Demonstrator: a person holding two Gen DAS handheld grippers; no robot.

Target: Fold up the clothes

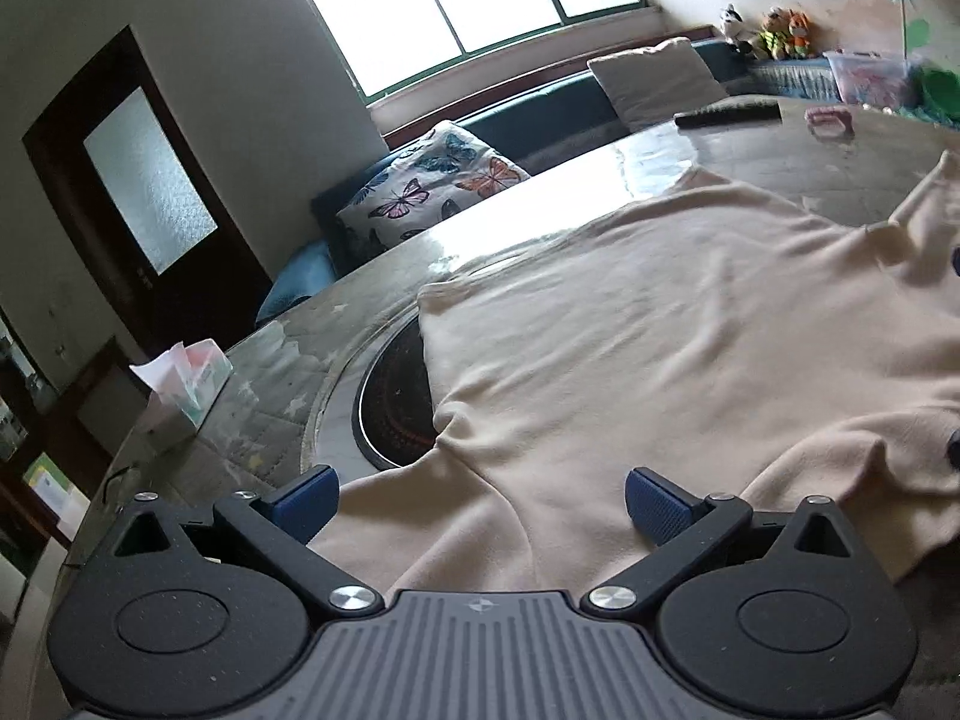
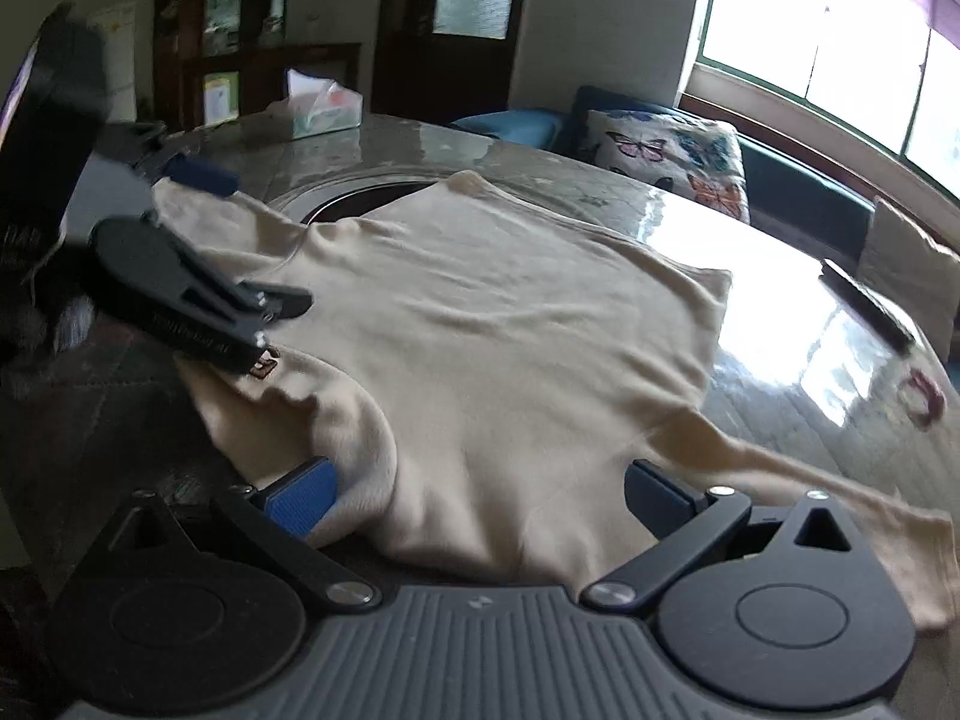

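A cream long-sleeved top (image 1: 660,324) lies spread out on a round glossy table (image 1: 750,156); it also shows in the right wrist view (image 2: 492,312). My left gripper (image 1: 480,504) is open, its blue pads on either side of a near fold of the top; it also shows in the right wrist view (image 2: 240,240) at the garment's left edge. My right gripper (image 2: 480,504) is open over the near edge of the top, with a sleeve (image 2: 840,504) trailing off to the right. Neither gripper holds cloth.
A dark round inset (image 1: 396,402) in the table is partly covered by the top. A tissue box (image 1: 180,390) stands at the table's left edge. A remote control (image 1: 726,115) and a pink ring (image 1: 831,120) lie at the far side. A bench with cushions (image 1: 432,180) runs under the window.
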